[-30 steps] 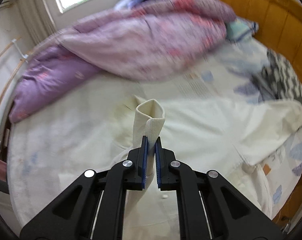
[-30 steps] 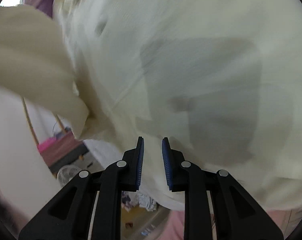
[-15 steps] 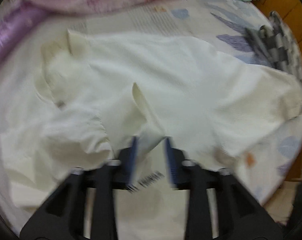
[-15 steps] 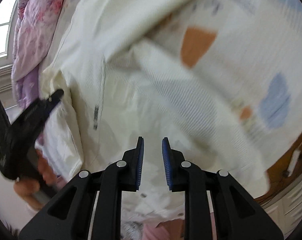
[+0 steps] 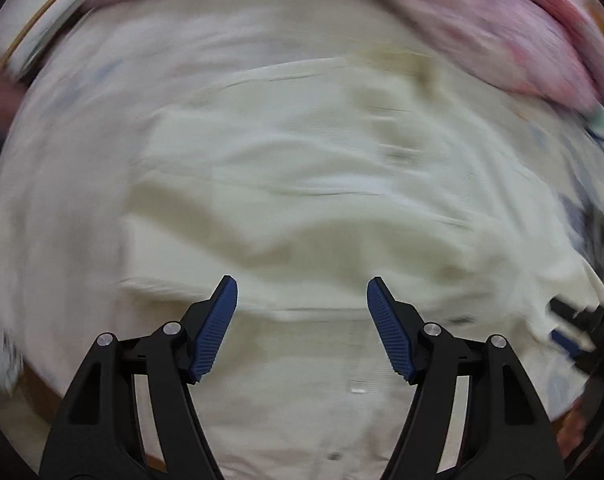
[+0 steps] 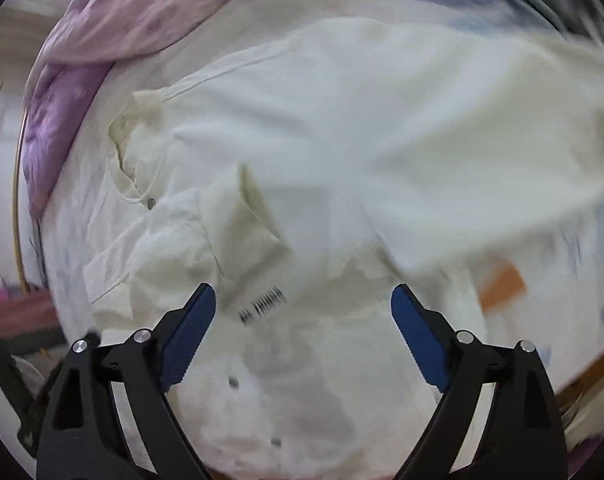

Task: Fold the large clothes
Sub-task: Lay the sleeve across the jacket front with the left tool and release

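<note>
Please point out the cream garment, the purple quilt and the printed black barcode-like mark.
cream garment (image 6: 422, 128): right wrist view, flat body panel.
purple quilt (image 6: 113, 28): right wrist view, upper-left bulk.
barcode-like mark (image 6: 263, 304): right wrist view, its middle.

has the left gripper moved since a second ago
Yes. The left gripper has swung down over the cream garment, jaws opening and empty; the purple quilt now sits at the view's top edge.

Garment (image 6: 382, 140): cream-white, small black print. Quilt (image 6: 113, 32): lilac and pink, floral. Bed sheet (image 6: 542, 280): white with blue and orange patches. Fingers (image 5: 215, 326): black with blue pads
</note>
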Action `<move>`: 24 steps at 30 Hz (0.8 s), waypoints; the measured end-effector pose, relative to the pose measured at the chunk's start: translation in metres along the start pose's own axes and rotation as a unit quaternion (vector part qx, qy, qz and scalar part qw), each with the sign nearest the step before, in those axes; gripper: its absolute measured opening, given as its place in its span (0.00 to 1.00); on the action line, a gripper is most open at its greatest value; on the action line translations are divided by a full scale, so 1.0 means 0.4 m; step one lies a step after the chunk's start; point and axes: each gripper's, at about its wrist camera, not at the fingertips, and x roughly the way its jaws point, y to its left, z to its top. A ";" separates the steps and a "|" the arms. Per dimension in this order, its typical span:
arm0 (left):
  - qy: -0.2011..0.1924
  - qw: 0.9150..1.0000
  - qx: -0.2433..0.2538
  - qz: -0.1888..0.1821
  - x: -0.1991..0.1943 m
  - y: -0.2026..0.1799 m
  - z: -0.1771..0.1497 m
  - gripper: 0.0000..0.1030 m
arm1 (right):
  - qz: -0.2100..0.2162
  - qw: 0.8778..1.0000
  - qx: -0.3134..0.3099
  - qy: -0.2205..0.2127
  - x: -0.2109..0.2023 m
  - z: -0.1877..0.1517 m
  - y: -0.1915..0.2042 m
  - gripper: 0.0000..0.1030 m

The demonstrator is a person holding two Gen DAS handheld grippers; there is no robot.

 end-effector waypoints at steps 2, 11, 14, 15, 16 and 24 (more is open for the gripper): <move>0.018 0.999 -0.028 0.019 0.031 0.080 -0.010 0.67 | -0.024 0.999 -0.034 -0.003 0.053 0.044 0.055 0.83; 0.054 0.988 -0.115 0.085 0.162 0.270 -0.084 0.59 | -0.073 0.994 -0.074 0.040 0.267 0.134 0.174 0.21; 0.047 0.984 -0.145 0.094 0.171 0.313 -0.075 0.57 | -0.092 0.993 -0.079 0.011 0.200 0.132 0.164 0.05; 0.048 0.983 -0.154 0.089 0.174 0.326 -0.069 0.57 | -0.098 0.993 -0.072 0.004 0.179 0.136 0.143 0.01; 0.047 0.983 -0.157 0.086 0.171 0.334 -0.062 0.57 | -0.118 0.991 -0.068 0.000 0.168 0.142 0.127 0.00; 0.035 0.987 -0.127 0.089 0.187 0.304 -0.011 0.57 | -0.004 0.997 0.061 0.040 0.161 0.172 -0.058 0.15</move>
